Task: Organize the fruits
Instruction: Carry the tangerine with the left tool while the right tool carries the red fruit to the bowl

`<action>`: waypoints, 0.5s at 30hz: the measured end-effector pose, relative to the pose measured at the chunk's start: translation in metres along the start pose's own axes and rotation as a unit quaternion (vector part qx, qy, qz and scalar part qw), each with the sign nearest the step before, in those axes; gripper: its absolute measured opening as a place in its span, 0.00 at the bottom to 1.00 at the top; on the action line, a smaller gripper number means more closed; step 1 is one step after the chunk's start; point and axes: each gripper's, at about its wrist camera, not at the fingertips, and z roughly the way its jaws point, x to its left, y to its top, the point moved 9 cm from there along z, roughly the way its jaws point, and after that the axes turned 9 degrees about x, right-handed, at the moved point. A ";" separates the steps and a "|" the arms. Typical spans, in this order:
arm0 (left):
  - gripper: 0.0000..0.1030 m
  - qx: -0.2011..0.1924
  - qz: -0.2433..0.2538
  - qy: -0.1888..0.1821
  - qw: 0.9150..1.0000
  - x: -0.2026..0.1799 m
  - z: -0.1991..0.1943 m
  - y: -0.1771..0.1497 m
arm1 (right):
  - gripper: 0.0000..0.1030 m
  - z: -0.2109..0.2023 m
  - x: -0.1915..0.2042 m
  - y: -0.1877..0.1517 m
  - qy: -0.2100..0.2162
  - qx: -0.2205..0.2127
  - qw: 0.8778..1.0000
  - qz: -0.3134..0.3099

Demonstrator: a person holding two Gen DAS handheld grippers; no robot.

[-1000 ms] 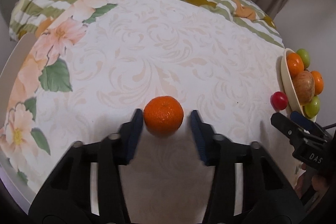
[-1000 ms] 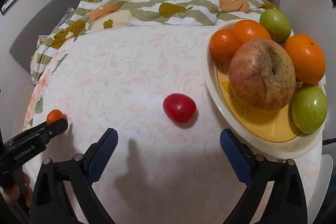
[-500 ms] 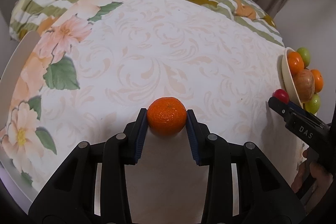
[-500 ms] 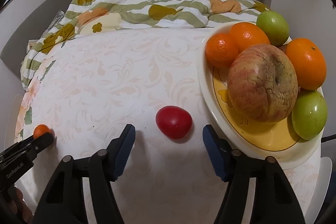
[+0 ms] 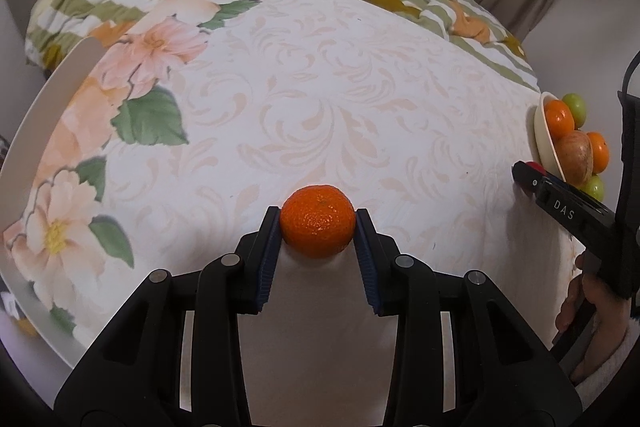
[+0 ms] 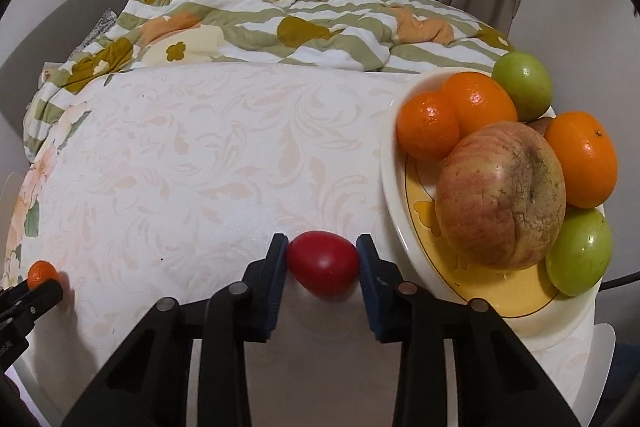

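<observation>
A small orange mandarin (image 5: 318,221) sits between the blue pads of my left gripper (image 5: 318,229), which is shut on it just over the tablecloth. In the right wrist view a red egg-shaped fruit (image 6: 323,263) lies between the fingers of my right gripper (image 6: 322,247). Its jaws are closing and both pads touch the fruit's sides. Just right of it stands a cream and yellow plate (image 6: 396,211) holding a big apple (image 6: 500,195), oranges and green fruits. The left gripper's tip (image 6: 44,287) with the mandarin (image 6: 42,271) shows at the far left.
A white patterned tablecloth (image 6: 208,163) with a flower print on its left side (image 5: 152,47) covers the round table. A striped floral blanket (image 6: 280,23) lies behind it, with curtains beyond. A hand (image 5: 584,299) holds the right gripper (image 5: 524,173) beside the plate (image 5: 542,135).
The left jaws closed on the mandarin and have kept hold of it. The right jaws came in from wide apart until they touch the red fruit, and the right gripper moved closer to it.
</observation>
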 end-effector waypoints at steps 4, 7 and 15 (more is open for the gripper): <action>0.42 -0.005 -0.002 0.000 1.000 0.005 -0.008 -0.004 | 0.31 -0.010 0.002 -0.002 0.014 -0.009 1.000 0.003; 0.42 -0.012 -0.002 0.000 1.000 0.007 -0.019 -0.006 | 0.31 -0.021 0.008 -0.003 0.018 -0.020 1.000 -0.002; 0.42 -0.033 0.012 -0.002 0.999 0.005 -0.056 -0.008 | 0.31 -0.053 0.023 -0.012 0.044 -0.031 0.999 -0.004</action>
